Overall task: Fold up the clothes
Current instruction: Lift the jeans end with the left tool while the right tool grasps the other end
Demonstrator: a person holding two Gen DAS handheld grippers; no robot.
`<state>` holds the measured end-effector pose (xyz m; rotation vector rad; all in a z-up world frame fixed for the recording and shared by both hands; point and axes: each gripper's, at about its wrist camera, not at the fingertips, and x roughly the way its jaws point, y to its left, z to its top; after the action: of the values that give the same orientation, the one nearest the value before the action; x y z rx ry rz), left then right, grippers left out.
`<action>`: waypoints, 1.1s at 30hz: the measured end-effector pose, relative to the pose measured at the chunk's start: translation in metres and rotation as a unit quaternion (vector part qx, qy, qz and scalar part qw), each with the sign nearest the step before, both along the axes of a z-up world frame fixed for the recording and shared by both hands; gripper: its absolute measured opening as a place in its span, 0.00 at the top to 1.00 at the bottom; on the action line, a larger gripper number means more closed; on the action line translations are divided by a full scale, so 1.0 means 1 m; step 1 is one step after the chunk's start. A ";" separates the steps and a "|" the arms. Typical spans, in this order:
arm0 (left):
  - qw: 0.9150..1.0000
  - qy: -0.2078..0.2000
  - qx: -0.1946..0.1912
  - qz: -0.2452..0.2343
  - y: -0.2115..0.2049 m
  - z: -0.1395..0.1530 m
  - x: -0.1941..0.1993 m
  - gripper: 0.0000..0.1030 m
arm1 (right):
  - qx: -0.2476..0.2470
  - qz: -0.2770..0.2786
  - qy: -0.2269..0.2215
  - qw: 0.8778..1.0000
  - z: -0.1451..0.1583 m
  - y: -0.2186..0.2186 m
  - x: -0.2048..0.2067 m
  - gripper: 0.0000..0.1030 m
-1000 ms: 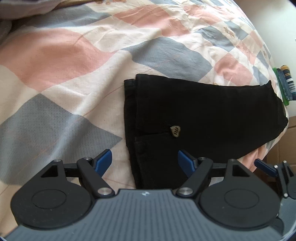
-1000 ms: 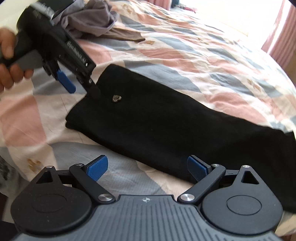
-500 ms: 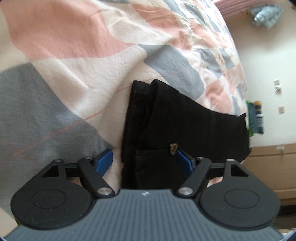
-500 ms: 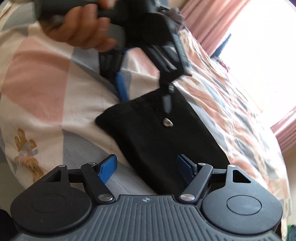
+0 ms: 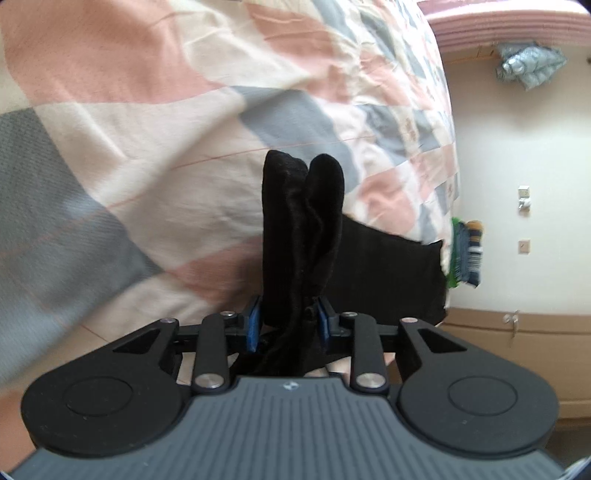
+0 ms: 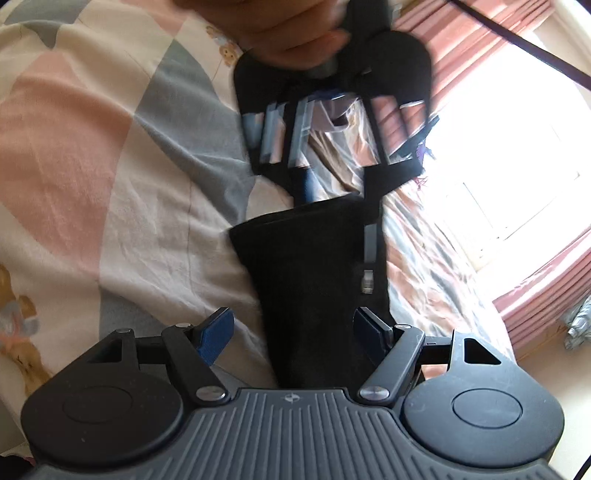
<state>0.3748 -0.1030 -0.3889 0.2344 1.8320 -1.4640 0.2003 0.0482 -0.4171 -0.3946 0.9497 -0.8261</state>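
Note:
A black garment (image 5: 391, 273) lies lengthwise on the bed quilt (image 5: 147, 129). My left gripper (image 5: 286, 321) is shut on one end of it, and bunched folds (image 5: 303, 229) of the fabric stand up between the blue pads. In the right wrist view a hand (image 6: 288, 33) holds the left gripper (image 6: 332, 192) at the top, gripping the garment's far edge, blurred by motion. My right gripper (image 6: 295, 328) is open and low over the near part of the black garment (image 6: 310, 277), which runs between its spread fingers.
The quilt (image 6: 74, 166) has pink, grey and cream checks and covers the whole bed. Green and blue items (image 5: 465, 254) sit at the bed's far edge beside a wooden cabinet (image 5: 517, 350). Pink curtains (image 6: 535, 288) frame a bright window.
My left gripper has shut on the garment's end and lifted it, so the fabric now bunches upright. The right gripper has moved in closer along the garment and stays open.

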 end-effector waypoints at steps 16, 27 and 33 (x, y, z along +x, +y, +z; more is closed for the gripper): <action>0.994 -0.023 -0.106 -0.014 -0.017 0.088 -0.048 0.64 | 0.239 -0.181 -0.374 0.878 0.096 -0.104 -0.147 0.95; 0.975 -0.099 -0.137 -0.147 -0.057 0.048 -0.211 0.63 | 0.319 -0.385 -0.496 0.710 0.039 -0.138 -0.368 0.88; 0.972 -0.134 -0.127 -0.145 -0.053 0.027 -0.240 0.59 | 0.391 -0.353 -0.616 0.586 0.012 -0.148 -0.421 0.49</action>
<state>0.1350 -0.1559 -0.3621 0.5607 1.4204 -1.7545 -0.2211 -0.1001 -0.4051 1.3373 -0.0303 -1.0001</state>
